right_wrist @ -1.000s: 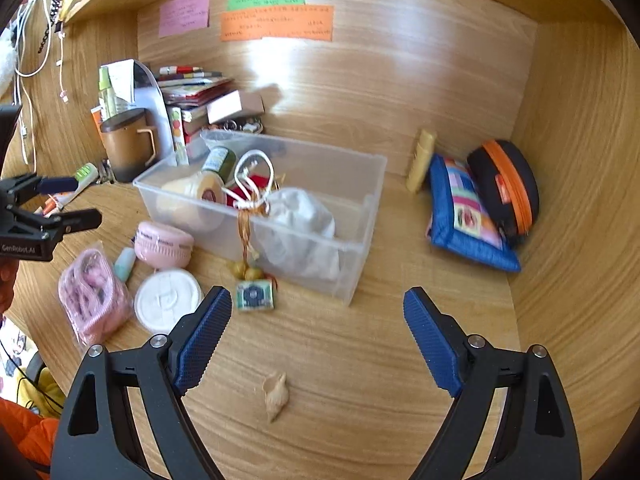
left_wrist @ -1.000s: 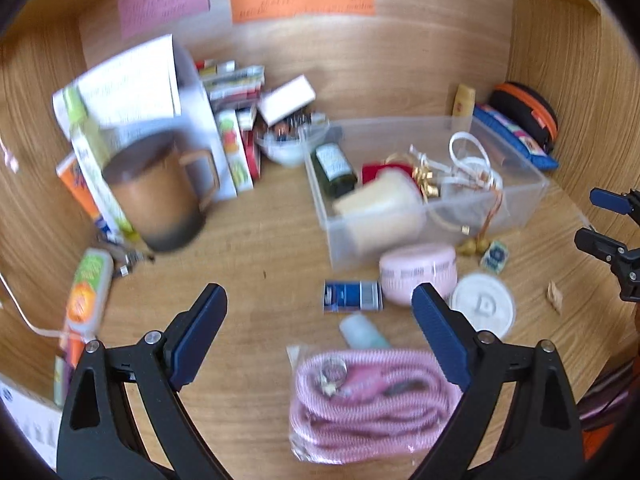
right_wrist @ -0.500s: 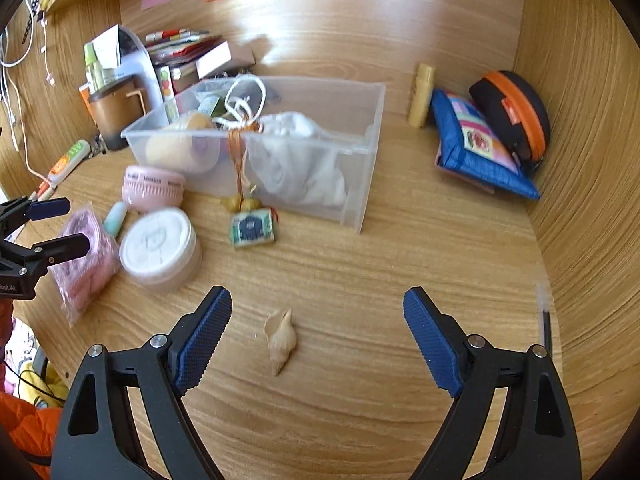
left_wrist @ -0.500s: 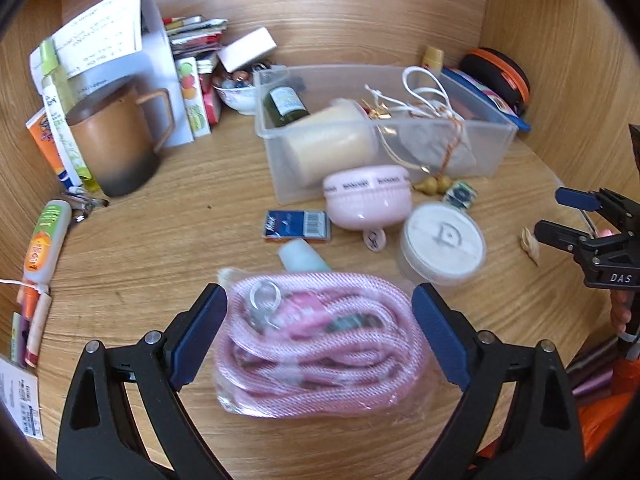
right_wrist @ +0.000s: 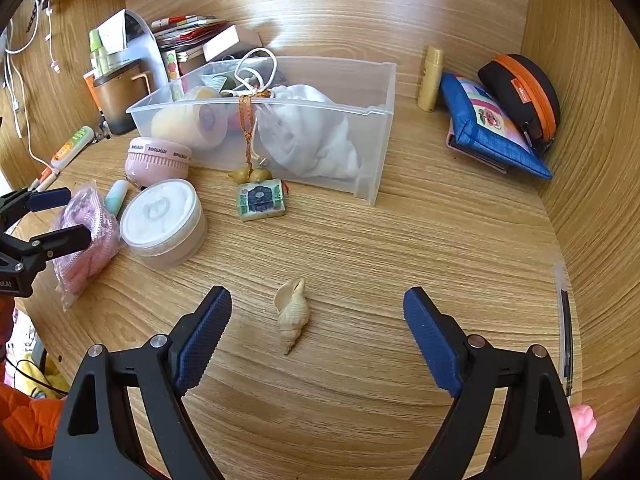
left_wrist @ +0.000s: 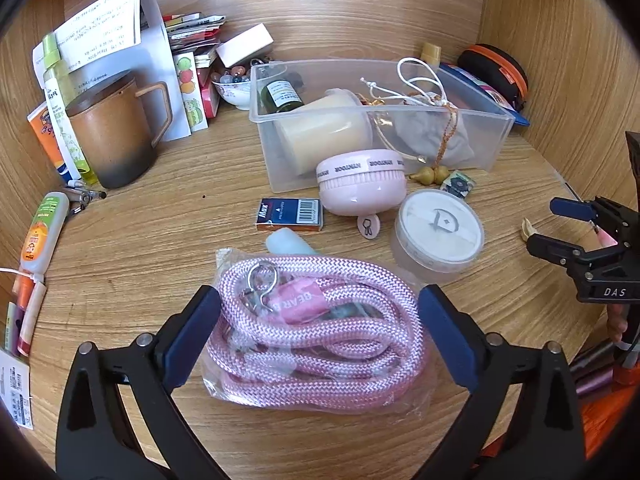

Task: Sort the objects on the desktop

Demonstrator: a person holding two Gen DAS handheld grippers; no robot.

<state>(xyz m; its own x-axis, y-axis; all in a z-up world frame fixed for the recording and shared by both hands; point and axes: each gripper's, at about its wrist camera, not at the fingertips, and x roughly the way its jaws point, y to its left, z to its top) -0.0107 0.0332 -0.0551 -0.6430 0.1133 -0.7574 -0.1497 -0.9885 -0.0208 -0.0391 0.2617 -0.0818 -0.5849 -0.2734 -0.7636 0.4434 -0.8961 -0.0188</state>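
Observation:
A pink rope in a clear plastic bag (left_wrist: 320,320) lies on the wooden desk. My left gripper (left_wrist: 320,300) straddles it with its jaws opening, and the blue pads stand just outside the bag's two ends. A small cream seashell (right_wrist: 292,312) lies between the fingers of my right gripper (right_wrist: 318,298), which is open and does not touch it. A clear plastic bin (left_wrist: 492,140) behind holds a cream jar, a green bottle, a white pouch and cords. In the left wrist view the right gripper (left_wrist: 560,224) shows at the right edge.
In front of the bin sit a pink round case (left_wrist: 360,184), a white-lidded jar (left_wrist: 438,236), a small blue box (left_wrist: 290,214) and a tile charm (right_wrist: 260,200). A brown mug (left_wrist: 112,136), papers and boxes stand at the back left. Pouches (right_wrist: 492,128) lean at the right wall.
My left gripper came down and forward over the pink rope bag, which now lies between its fingers. My right gripper sank towards the shell, now between its fingers.

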